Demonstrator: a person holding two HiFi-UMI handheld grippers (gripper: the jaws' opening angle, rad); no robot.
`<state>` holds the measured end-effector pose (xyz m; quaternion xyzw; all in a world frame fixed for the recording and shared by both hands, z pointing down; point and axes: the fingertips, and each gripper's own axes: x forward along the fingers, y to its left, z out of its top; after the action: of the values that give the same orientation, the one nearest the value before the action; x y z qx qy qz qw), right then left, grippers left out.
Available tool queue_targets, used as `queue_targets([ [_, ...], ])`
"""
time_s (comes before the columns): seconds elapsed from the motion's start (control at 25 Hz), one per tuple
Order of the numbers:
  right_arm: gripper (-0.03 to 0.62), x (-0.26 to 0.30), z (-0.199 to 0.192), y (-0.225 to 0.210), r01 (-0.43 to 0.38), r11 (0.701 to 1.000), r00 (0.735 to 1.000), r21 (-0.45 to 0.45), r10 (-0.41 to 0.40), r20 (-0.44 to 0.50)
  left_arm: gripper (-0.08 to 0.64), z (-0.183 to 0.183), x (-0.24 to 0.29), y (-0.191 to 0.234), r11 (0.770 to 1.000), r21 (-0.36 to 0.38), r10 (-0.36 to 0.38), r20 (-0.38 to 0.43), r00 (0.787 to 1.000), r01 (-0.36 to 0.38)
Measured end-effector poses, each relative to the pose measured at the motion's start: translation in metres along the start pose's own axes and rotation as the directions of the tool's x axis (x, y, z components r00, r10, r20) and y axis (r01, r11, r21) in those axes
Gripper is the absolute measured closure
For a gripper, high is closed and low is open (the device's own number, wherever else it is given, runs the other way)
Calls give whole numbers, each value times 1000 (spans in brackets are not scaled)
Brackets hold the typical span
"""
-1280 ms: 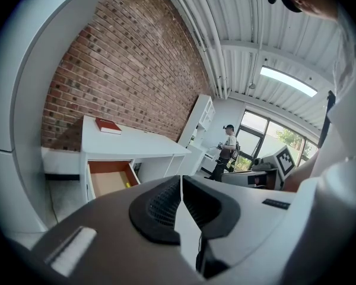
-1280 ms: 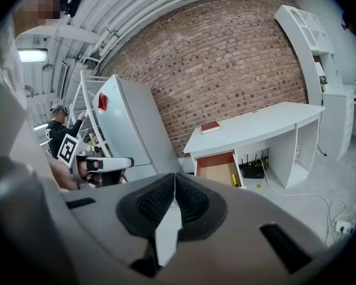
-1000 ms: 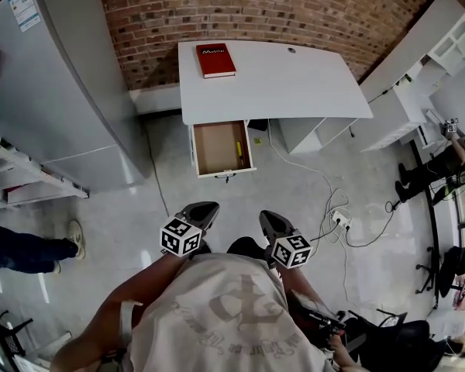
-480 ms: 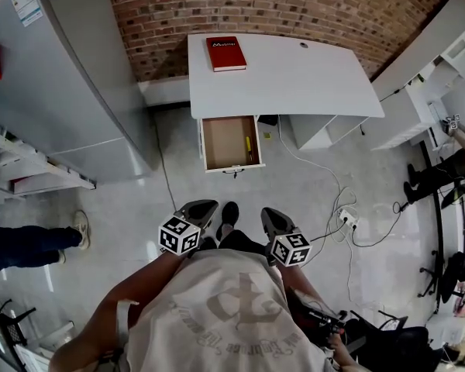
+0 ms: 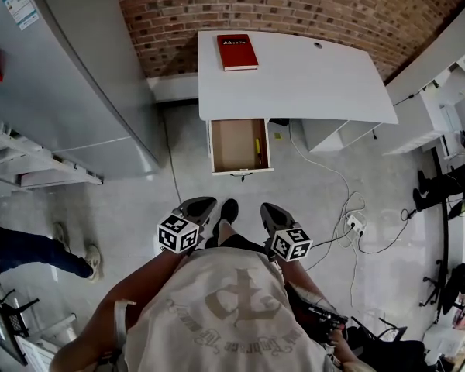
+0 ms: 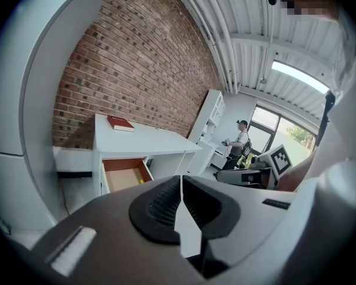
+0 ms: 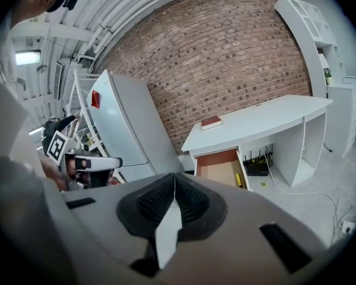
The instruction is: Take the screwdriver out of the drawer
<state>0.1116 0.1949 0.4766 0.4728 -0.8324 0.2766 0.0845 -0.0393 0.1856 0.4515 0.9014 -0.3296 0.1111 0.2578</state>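
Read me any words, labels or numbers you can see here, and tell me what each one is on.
Nothing can be read for certain.
On the red book on the white desk: a white word, too blurred to read.
On the label on the grey fridge: print too small to read.
On the person's shirt: lettering around an anchor, not legible.

Well beyond the fingers (image 7: 157, 203), the screwdriver (image 7: 238, 179) is only a yellow sliver — tip unreadable; the drawer (image 6: 123, 164) front hides behind the left gripper (image 6: 181, 186).
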Motion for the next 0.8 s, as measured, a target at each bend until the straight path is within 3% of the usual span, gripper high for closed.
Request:
queue_targets([
  [0.44, 584, 64, 36, -28, -39, 999, 999, 12, 39, -24, 545, 40, 36, 46, 1000, -11, 23, -19, 1000, -23],
  [0.8, 584, 111, 62, -71, -23, 999, 999, 44, 24, -34, 545, 79, 84, 85, 1000, 14, 12, -48, 999, -11],
])
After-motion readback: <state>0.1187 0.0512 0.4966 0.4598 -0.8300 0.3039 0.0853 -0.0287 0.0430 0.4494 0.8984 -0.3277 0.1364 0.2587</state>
